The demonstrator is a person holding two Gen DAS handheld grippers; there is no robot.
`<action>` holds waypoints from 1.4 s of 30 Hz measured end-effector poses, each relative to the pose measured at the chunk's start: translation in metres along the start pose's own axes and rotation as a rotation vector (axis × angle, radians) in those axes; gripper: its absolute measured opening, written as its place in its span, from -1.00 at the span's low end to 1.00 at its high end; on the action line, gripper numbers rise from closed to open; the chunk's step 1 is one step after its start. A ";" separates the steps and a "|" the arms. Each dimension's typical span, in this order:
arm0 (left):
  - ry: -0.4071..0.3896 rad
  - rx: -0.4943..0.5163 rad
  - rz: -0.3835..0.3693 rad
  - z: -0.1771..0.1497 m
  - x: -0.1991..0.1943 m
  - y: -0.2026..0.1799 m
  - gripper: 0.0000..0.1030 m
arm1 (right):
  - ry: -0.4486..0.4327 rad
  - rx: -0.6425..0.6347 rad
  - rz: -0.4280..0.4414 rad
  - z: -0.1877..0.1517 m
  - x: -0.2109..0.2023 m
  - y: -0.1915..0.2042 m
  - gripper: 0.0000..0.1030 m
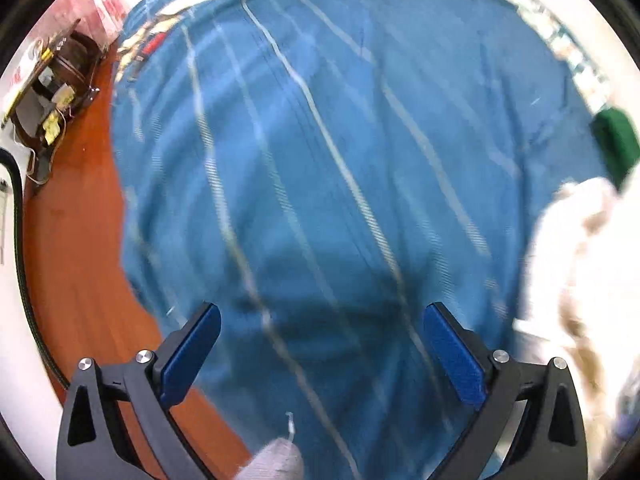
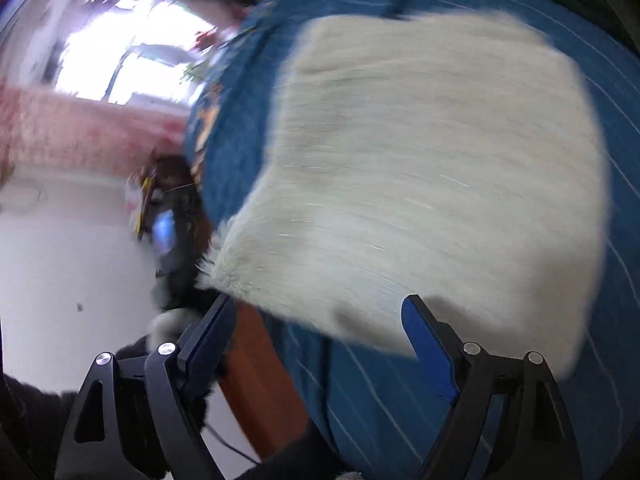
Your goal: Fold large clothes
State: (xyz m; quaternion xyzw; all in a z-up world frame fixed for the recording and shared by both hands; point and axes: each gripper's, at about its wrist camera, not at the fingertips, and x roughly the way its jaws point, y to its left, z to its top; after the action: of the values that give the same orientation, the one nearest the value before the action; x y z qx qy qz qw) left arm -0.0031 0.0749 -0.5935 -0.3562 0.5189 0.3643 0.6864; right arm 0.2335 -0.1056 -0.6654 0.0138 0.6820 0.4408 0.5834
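At the bottom of the left wrist view, the left gripper (image 1: 320, 354) has its two blue-padded fingers (image 1: 190, 360) spread wide, with nothing between them; a small grey-white scrap of cloth (image 1: 278, 458) pokes up at the lower edge between the finger bases. Past the fingers, a blue cloth with thin pale stripes (image 1: 320, 152) fills the centre and upper part of the frame, spread over an orange-brown bench (image 1: 80, 240) that shows along the left side and lower left. A cream fluffy garment (image 1: 580, 280) lies at the right edge of this view, on the blue cloth, and a dark green item (image 1: 616, 144) sits just above it. In the upper left stands a dark brown rack with papers and wires (image 1: 52, 92). In the right wrist view, heavily blurred, the right gripper (image 2: 320, 344) is likewise wide open and empty, its fingers (image 2: 430, 354) framing the near edge of the cream fluffy garment (image 2: 420, 168), which covers the centre and right of the frame on top of the blue striped cloth (image 2: 380, 400). A strip of bench (image 2: 256, 376) shows at lower centre, and a bright window (image 2: 132, 52) glows in the upper left.
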 end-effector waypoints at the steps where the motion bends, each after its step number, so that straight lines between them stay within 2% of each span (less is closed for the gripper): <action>1: -0.015 -0.016 -0.059 -0.005 -0.018 0.002 0.99 | -0.011 0.047 -0.021 -0.006 -0.010 -0.017 0.67; 5: -0.001 -0.072 -0.231 -0.025 -0.055 0.007 0.99 | -0.045 0.197 -0.078 -0.017 -0.031 -0.069 0.67; 6: 0.022 -0.090 -0.301 -0.031 -0.057 0.000 0.99 | -0.057 0.240 -0.084 -0.019 -0.035 -0.082 0.67; 7: 0.044 -0.109 -0.358 -0.035 -0.055 -0.008 0.99 | -0.065 0.270 -0.093 -0.021 -0.038 -0.091 0.67; 9: 0.073 -0.130 -0.422 -0.037 -0.044 -0.028 0.99 | -0.096 0.327 -0.089 -0.025 -0.044 -0.107 0.67; 12: 0.078 -0.163 -0.490 -0.026 -0.013 -0.063 0.98 | -0.122 0.382 -0.071 -0.023 -0.045 -0.121 0.67; 14: 0.091 -0.165 -0.497 -0.016 -0.002 -0.080 0.46 | -0.132 0.405 -0.055 -0.019 -0.048 -0.123 0.67; 15: 0.088 -0.147 -0.481 -0.013 0.000 -0.089 -0.06 | -0.134 0.411 -0.053 -0.015 -0.047 -0.118 0.67; 16: 0.075 -0.113 -0.442 -0.011 -0.001 -0.097 -0.34 | -0.134 0.410 -0.049 -0.013 -0.046 -0.117 0.67; 18: 0.047 -0.093 -0.412 -0.016 -0.012 -0.100 -0.64 | -0.140 0.407 -0.049 -0.009 -0.047 -0.117 0.67; 19: 0.040 -0.101 -0.417 -0.020 -0.020 -0.094 -0.68 | -0.141 0.407 -0.043 -0.007 -0.048 -0.117 0.67; 22: 0.030 -0.093 -0.402 -0.029 -0.042 -0.078 -0.70 | -0.151 0.397 -0.051 -0.004 -0.059 -0.114 0.67; 24: 0.036 -0.076 -0.363 -0.039 -0.043 -0.081 -0.70 | -0.156 0.372 -0.052 -0.001 -0.059 -0.105 0.66; 25: 0.044 -0.076 -0.355 -0.041 -0.036 -0.081 -0.70 | -0.158 0.358 -0.059 0.000 -0.062 -0.099 0.59; 26: 0.060 -0.085 -0.351 -0.046 -0.031 -0.074 -0.70 | -0.158 0.335 -0.043 0.002 -0.063 -0.091 0.32; 27: 0.081 -0.109 -0.341 -0.048 -0.019 -0.069 -0.69 | -0.128 0.313 -0.030 0.006 -0.058 -0.083 0.13; 28: 0.086 -0.114 -0.336 -0.049 -0.015 -0.066 -0.68 | -0.101 0.302 -0.026 0.008 -0.053 -0.080 -0.24; 29: 0.092 -0.111 -0.320 -0.048 -0.004 -0.065 -0.68 | -0.055 0.284 -0.033 0.012 -0.042 -0.074 -0.43; 30: 0.094 -0.112 -0.314 -0.050 -0.002 -0.062 -0.67 | 0.000 0.259 -0.062 0.016 -0.027 -0.069 -0.46; 32: 0.102 -0.107 -0.314 -0.051 0.006 -0.060 -0.62 | 0.076 0.227 -0.135 0.022 0.003 -0.069 -0.66; 33: 0.101 -0.102 -0.313 -0.051 0.007 -0.060 -0.58 | 0.097 0.231 -0.181 0.028 0.020 -0.075 -0.66; 35: 0.096 -0.079 -0.316 -0.048 0.006 -0.060 -0.57 | 0.110 0.242 -0.188 0.038 0.037 -0.083 -0.68; 37: 0.110 -0.072 -0.334 -0.043 -0.001 -0.058 -0.55 | 0.159 0.250 -0.204 0.049 0.034 -0.079 -0.67; 39: 0.123 -0.077 -0.334 -0.037 -0.011 -0.056 -0.46 | 0.179 0.178 -0.186 0.051 0.020 -0.067 -0.58; 40: 0.125 -0.072 -0.326 -0.036 -0.018 -0.053 -0.36 | 0.161 0.165 -0.142 0.052 0.008 -0.066 -0.42; 41: 0.123 -0.063 -0.314 -0.034 -0.025 -0.052 -0.29 | 0.124 0.158 -0.092 0.052 -0.007 -0.069 -0.04; 42: 0.112 -0.051 -0.295 -0.033 -0.032 -0.052 -0.03 | 0.086 0.159 -0.072 0.051 -0.020 -0.074 0.18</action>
State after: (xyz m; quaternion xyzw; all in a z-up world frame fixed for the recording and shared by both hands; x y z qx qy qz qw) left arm 0.0208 0.0175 -0.5635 -0.4654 0.4889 0.2522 0.6933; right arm 0.3180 -0.1315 -0.6921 0.0167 0.7395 0.3641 0.5659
